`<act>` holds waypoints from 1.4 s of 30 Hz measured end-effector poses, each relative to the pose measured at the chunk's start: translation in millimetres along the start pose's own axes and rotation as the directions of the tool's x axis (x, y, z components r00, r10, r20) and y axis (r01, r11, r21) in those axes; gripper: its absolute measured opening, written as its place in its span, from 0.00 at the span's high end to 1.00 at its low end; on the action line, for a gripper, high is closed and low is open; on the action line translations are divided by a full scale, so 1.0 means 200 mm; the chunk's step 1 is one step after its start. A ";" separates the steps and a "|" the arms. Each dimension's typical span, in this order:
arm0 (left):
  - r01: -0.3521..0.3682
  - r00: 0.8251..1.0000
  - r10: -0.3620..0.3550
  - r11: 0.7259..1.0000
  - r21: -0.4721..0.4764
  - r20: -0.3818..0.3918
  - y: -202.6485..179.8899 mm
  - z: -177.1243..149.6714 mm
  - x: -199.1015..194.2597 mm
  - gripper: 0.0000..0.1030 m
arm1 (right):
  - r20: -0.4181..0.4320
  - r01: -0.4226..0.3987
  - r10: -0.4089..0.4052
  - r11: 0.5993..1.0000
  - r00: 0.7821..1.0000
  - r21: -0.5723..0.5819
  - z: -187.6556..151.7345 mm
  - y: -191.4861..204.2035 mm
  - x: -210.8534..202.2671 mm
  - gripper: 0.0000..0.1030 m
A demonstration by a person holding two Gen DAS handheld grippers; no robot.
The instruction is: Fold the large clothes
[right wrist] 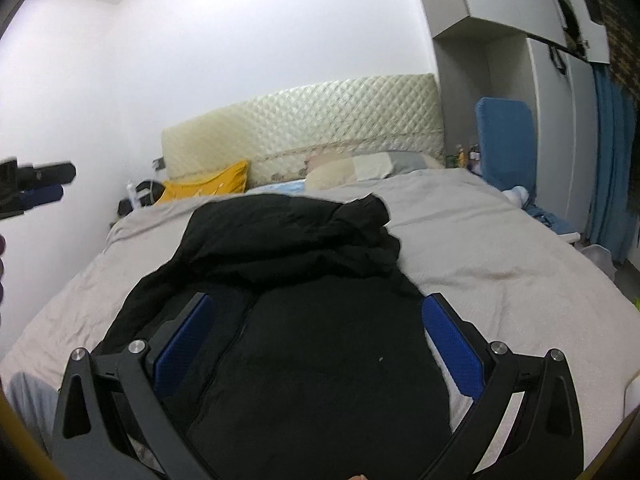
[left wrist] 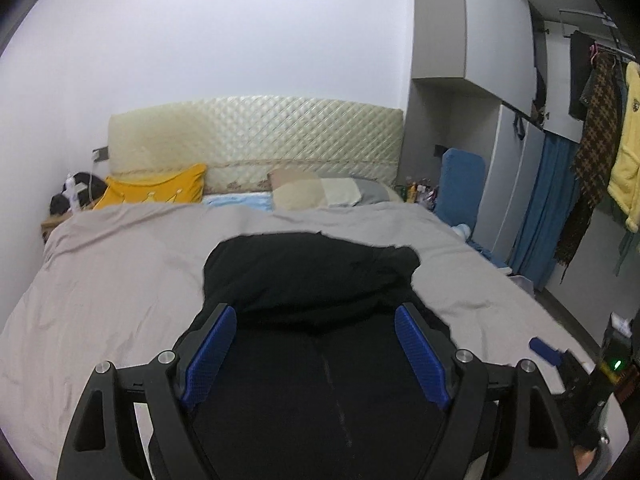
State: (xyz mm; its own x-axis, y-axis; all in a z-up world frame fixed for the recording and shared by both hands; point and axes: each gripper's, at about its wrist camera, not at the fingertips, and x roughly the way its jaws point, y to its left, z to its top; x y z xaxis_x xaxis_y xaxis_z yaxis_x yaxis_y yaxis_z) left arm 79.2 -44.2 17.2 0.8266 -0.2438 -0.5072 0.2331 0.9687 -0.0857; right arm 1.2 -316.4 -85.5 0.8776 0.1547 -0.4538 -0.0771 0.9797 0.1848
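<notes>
A large black garment (left wrist: 312,276) lies bunched on the grey bed cover (left wrist: 120,272); it also shows in the right wrist view (right wrist: 304,320), with its far end rumpled. My left gripper (left wrist: 316,320) is open, its blue pads (left wrist: 212,348) spread above the near part of the garment, holding nothing. My right gripper (right wrist: 316,312) is open too, its blue pads (right wrist: 452,344) on either side of the garment's near half. The right gripper also shows at the right edge of the left wrist view (left wrist: 544,348), and the left gripper at the left edge of the right wrist view (right wrist: 36,184).
A quilted cream headboard (left wrist: 256,136), a yellow pillow (left wrist: 156,190) and a patchwork pillow (left wrist: 332,192) are at the far end of the bed. Grey wardrobes (left wrist: 496,48), a blue curtain (left wrist: 540,204) and hanging clothes (left wrist: 600,132) stand to the right.
</notes>
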 end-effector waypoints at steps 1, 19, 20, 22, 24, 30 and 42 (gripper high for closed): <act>-0.004 1.000 0.004 1.000 -0.010 -0.001 0.03 -0.03 0.01 0.21 | -0.010 0.002 -0.003 1.000 1.000 -0.009 -0.01 0.01 0.00 0.00; -0.075 0.984 0.062 0.995 -0.073 -0.167 0.41 -0.50 0.40 0.21 | -0.180 -0.015 0.013 1.000 0.984 -0.011 -0.13 0.02 0.16 0.00; -0.074 0.983 0.059 0.994 -0.076 -0.176 0.42 -0.52 0.42 0.21 | -0.189 -0.019 0.018 1.000 0.982 -0.005 -0.13 0.02 0.17 0.00; -0.069 0.979 0.051 0.994 -0.083 -0.196 0.44 -0.55 0.46 0.21 | -0.227 -0.018 0.019 1.000 0.974 0.006 -0.13 0.00 0.21 0.00; -0.063 0.976 0.045 0.995 -0.082 -0.212 0.46 -0.57 0.48 0.21 | -0.253 -0.006 0.003 1.000 0.967 -0.010 -0.11 -0.03 0.25 0.00; -0.048 0.968 0.013 0.990 -0.132 -0.252 0.55 -0.64 0.52 0.21 | -0.383 0.005 -0.009 1.000 0.924 -0.012 -0.08 -0.18 0.35 0.00; -0.055 0.936 -0.030 0.972 -0.228 -0.352 0.66 -0.72 0.65 0.21 | -0.589 0.242 0.032 0.892 0.807 0.380 -0.40 -0.64 0.57 0.00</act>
State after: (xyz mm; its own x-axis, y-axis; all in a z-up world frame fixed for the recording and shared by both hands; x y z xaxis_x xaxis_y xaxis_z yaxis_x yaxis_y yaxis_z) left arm 143.3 58.1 -183.3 0.5863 -0.2404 -0.7736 0.0648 0.9658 -0.2510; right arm 73.3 -413.1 -231.5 0.4270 0.2312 -0.8742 0.3239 0.8635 0.3866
